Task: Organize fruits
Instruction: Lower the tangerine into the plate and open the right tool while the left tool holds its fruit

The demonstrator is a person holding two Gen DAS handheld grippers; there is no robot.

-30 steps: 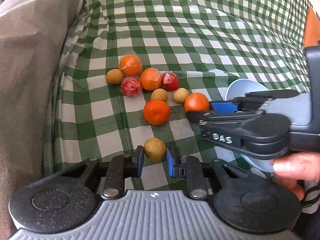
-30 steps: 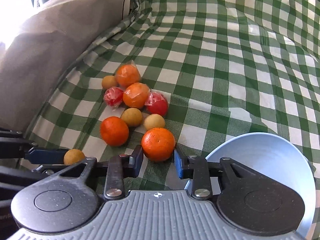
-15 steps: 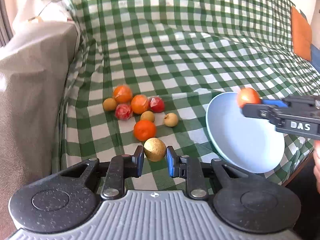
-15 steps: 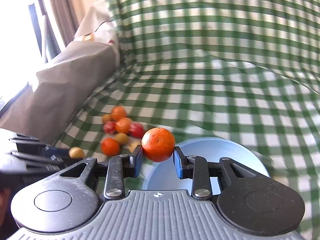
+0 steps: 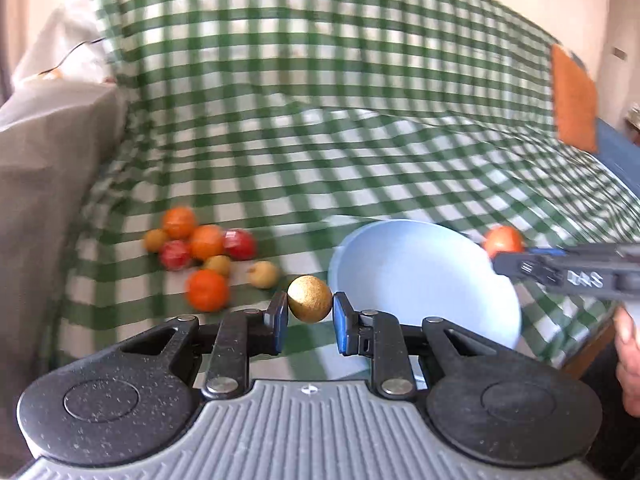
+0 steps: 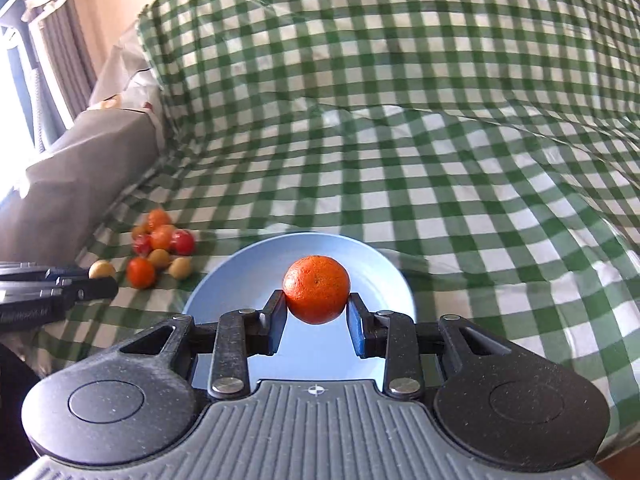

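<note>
At far left a grey cushion (image 6: 76, 168) stands against the green-checked cloth (image 6: 400, 140) that covers the seat. Beside it on the cloth lies the cluster of loose fruit (image 6: 160, 246): oranges, shiny red fruits and small tan ones, touching or nearly so. The left gripper (image 5: 309, 317) is clamped on a small tan fruit (image 5: 309, 298), round with a dull, speckled skin, held up off the cloth just left of the blue plate (image 5: 400, 264). The plate is pale blue and shallow. To its right, the right gripper (image 6: 316, 315) is clamped on an orange (image 6: 316, 289), bright, round and finely dimpled, held over the middle of the plate.

Only the left wrist view shows the person's hand (image 5: 628, 360) at the right edge and an orange cushion (image 5: 574, 100) far back; its background is blurred. The right wrist view is sharp and alone shows curtains (image 6: 68, 40) at upper left. Each view catches the other gripper from the side.
</note>
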